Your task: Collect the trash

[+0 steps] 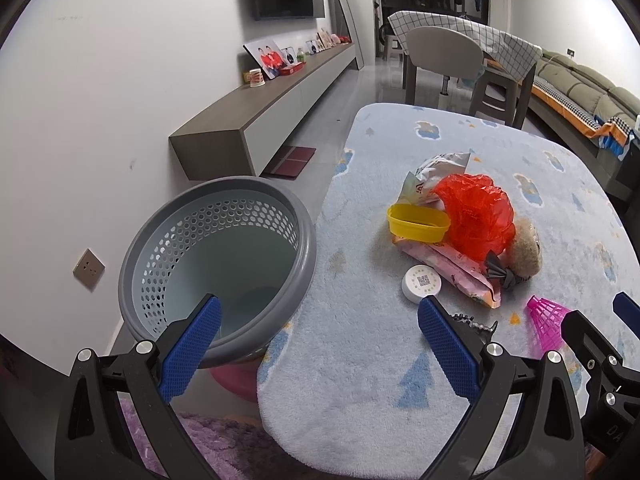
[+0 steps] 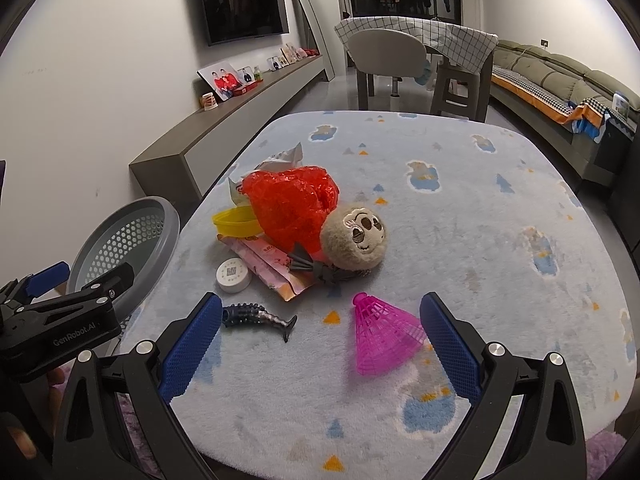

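A: Both your grippers, left gripper (image 1: pixel 318 344) and right gripper (image 2: pixel 320 344), are wide open and hold nothing. The red plastic bag (image 2: pixel 290 208) lies ahead of your right gripper, beyond the pink shuttlecock (image 2: pixel 384 336).

B: How will it handle?

A: Probably light, crinkly and slippery. Pinch a bunched fold, then carry it to the bin (image 1: pixel 216 264) by your left gripper.

Fluffy cloth table cover (image 2: pixel 460 240), crinkly glossy red plastic bag (image 2: pixel 290 206), perforated matt plastic basket (image 1: pixel 216 256)
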### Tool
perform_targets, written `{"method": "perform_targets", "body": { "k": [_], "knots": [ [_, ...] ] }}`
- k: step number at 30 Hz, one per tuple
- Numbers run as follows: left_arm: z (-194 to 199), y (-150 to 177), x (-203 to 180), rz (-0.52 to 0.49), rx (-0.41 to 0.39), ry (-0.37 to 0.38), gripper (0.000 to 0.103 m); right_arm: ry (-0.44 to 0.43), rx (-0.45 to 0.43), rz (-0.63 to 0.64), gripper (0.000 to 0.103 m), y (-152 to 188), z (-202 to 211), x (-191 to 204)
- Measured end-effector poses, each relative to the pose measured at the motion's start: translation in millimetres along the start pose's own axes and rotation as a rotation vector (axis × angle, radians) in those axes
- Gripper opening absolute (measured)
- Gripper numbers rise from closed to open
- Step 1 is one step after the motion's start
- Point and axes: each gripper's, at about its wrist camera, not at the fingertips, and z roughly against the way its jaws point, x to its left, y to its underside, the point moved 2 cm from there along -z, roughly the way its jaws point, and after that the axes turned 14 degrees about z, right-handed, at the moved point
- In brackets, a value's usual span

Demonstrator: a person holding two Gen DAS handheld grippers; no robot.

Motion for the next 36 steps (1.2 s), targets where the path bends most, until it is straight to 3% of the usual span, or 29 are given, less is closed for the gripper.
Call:
{"method": "perform_targets", "body": {
  "k": [36],
  "knots": [
    [-5.2, 4.4, -3.6, -0.003, 0.002, -0.004, 0.097, -0.001, -0.001, -0.003, 0.095, 1.1, -1.2, -0.3]
  ]
}}
